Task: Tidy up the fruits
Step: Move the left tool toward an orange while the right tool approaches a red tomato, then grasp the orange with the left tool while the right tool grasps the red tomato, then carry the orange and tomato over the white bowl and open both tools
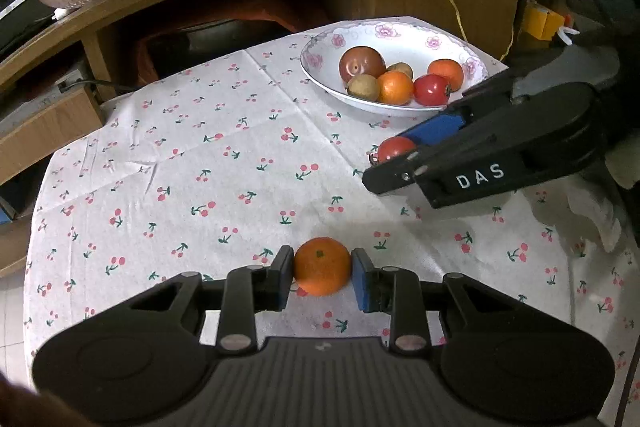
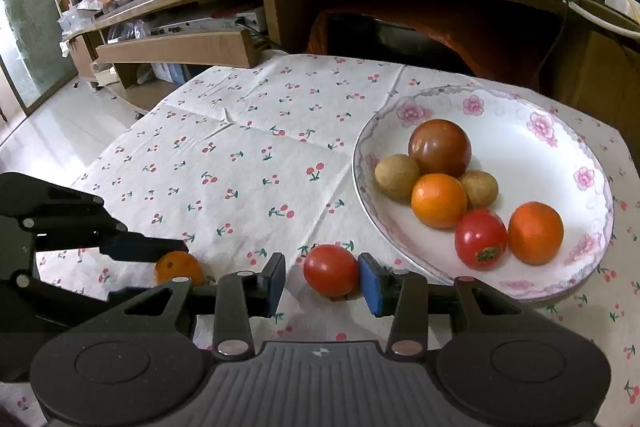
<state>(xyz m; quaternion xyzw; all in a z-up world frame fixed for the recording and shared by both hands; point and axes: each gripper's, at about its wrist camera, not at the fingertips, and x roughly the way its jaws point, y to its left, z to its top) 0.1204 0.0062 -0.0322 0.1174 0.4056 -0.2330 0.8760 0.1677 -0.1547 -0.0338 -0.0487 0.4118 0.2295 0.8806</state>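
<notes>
While the left gripper point(image 1: 322, 277) brackets the orange point(image 1: 322, 265) on the cloth point(image 1: 224, 163), pads touching both sides, the right gripper point(image 2: 322, 281) sits open around the tomato point(image 2: 331, 270) (touching its right pad only, gap on the left), just beside the plate point(image 2: 560, 131).

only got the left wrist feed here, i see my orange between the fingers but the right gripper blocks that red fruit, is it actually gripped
Observer: Not on both sides. In the right wrist view the tomato touches the right-hand pad, with a gap at the other pad.
Operator: ok how many fruits in the plate, some overlap for me
Observer: Six in the floral plate: a dark red one, two brownish, two orange, one red tomato.
Operator: anything past the table on the far left
Observer: Pale tiled floor and low wooden shelving.
</notes>
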